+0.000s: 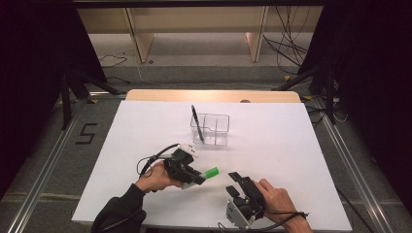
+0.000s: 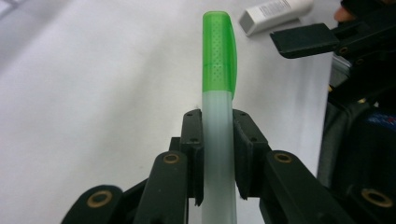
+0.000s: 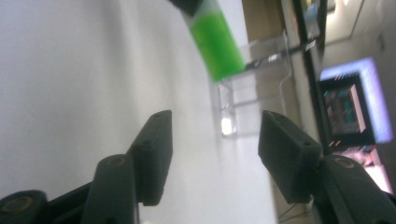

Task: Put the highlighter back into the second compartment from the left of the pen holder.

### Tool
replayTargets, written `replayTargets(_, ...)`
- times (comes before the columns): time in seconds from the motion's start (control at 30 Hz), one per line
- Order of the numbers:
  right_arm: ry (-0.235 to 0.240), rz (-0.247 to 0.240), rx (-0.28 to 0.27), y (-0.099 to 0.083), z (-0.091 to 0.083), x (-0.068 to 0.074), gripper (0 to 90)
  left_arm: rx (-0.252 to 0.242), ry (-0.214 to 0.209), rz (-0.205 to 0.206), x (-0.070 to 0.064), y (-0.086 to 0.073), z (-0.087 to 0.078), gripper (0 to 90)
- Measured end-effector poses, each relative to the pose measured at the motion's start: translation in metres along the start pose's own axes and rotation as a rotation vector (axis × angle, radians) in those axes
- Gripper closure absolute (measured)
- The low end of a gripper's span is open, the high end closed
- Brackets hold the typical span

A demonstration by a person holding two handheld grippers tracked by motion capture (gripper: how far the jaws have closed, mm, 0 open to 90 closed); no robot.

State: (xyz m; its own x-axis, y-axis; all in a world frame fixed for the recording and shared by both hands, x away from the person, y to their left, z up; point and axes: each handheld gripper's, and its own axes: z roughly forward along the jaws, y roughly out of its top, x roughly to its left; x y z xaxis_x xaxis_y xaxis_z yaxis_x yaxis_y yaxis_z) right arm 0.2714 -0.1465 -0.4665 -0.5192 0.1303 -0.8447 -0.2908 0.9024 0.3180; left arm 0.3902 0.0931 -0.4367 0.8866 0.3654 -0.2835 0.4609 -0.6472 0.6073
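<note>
Highlighter sits clamped in your left gripper, just left of centre in the lower part of the high view, lifted off the white counter. In the left gripper view its translucent barrel runs straight up between the closed fingers, green cap leading. From above, its long axis runs toward the right of the frame, slightly upward. Your right gripper rests at the lower centre-right, fingers spread wide and holding nothing; the cap lies just to their upper left. The clear acrylic organizer, with a black pen leaning in it, stands toward the frame's middle, above both hands. Your left gripper is nearer to it, so the drop likely wants the barrel tipped upright first.
</note>
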Motion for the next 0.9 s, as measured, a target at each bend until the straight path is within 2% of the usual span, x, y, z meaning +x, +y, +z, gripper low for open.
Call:
replayTargets(0.03, 0.003, 0.040, 0.009, -0.002, 0.000, 0.000, 43.2, 0.000, 0.000, 0.000, 0.000, 0.000, 0.000, 76.7)
replayTargets(0.07, 0.003, 0.040, 0.009, -0.002, 0.000, 0.000, 43.2, -0.010, 0.006, -0.002, 0.001, -0.001, -0.001, 76.7)
replayTargets(0.1, 0.013, 0.116, 0.018, -0.005, 0.000, -0.003, 42.2, -0.036, 0.027, -0.011, 0.003, -0.003, -0.003, 76.7)
replayTargets(0.17, 0.027, 0.206, 0.030, -0.007, -0.002, -0.006, 41.5, -0.049, 0.036, -0.019, 0.004, -0.003, -0.004, 76.6)
replayTargets(0.2, 0.037, 0.251, 0.028, -0.009, -0.002, -0.007, 40.9, -0.079, 0.052, -0.026, 0.007, -0.004, -0.007, 76.6)
replayTargets(0.23, 0.037, 0.251, 0.028, -0.009, -0.002, -0.007, 40.9, -0.079, 0.052, -0.026, 0.007, -0.004, -0.007, 76.6)
replayTargets(0.27, 0.064, 0.330, 0.032, -0.011, -0.003, -0.012, 40.0, -0.096, 0.059, -0.032, 0.008, -0.004, -0.008, 76.6)
replayTargets(0.37, 0.103, 0.461, 0.037, -0.017, -0.002, -0.017, 39.5, -0.146, 0.089, -0.050, 0.009, -0.004, -0.013, 76.7)
replayTargets(0.4, 0.120, 0.508, 0.039, -0.019, -0.003, -0.019, 39.4, -0.182, 0.107, -0.059, 0.011, -0.005, -0.016, 76.7)
replayTargets(0.43, 0.142, 0.561, 0.034, -0.022, -0.002, -0.021, 38.6, -0.182, 0.107, -0.059, 0.011, -0.005, -0.016, 76.6)
replayTargets(0.5, 0.213, 0.660, 0.011, -0.028, -0.002, -0.026, 37.1, -0.210, 0.136, -0.052, 0.011, -0.005, -0.022, 76.6)
replayTargets(0.57, 0.236, 0.723, -0.002, -0.032, -0.003, -0.028, 37.0, -0.251, 0.153, -0.065, 0.013, -0.004, -0.026, 76.7)
replayTargets(0.6, 0.251, 0.746, -0.004, -0.034, -0.003, -0.029, 36.8, -0.251, 0.153, -0.065, 0.013, -0.004, -0.026, 76.6)
replayTargets(0.63, 0.257, 0.770, -0.004, -0.035, -0.003, -0.030, 36.7, -0.291, 0.175, -0.076, 0.014, -0.005, -0.030, 76.6)
replayTargets(0.7, 0.275, 0.820, 0.000, -0.038, -0.002, -0.032, 36.4, -0.329, 0.190, -0.090, 0.015, -0.006, -0.033, 76.7)
replayTargets(0.83, 0.316, 0.910, -0.032, -0.045, -0.003, -0.035, 35.7, -0.411, 0.234, -0.120, 0.016, -0.007, -0.039, 76.6)
replayTargets(0.9, 0.326, 0.943, -0.042, -0.049, -0.004, -0.036, 35.5, -0.449, 0.240, -0.139, 0.017, -0.007, -0.043, 76.6)
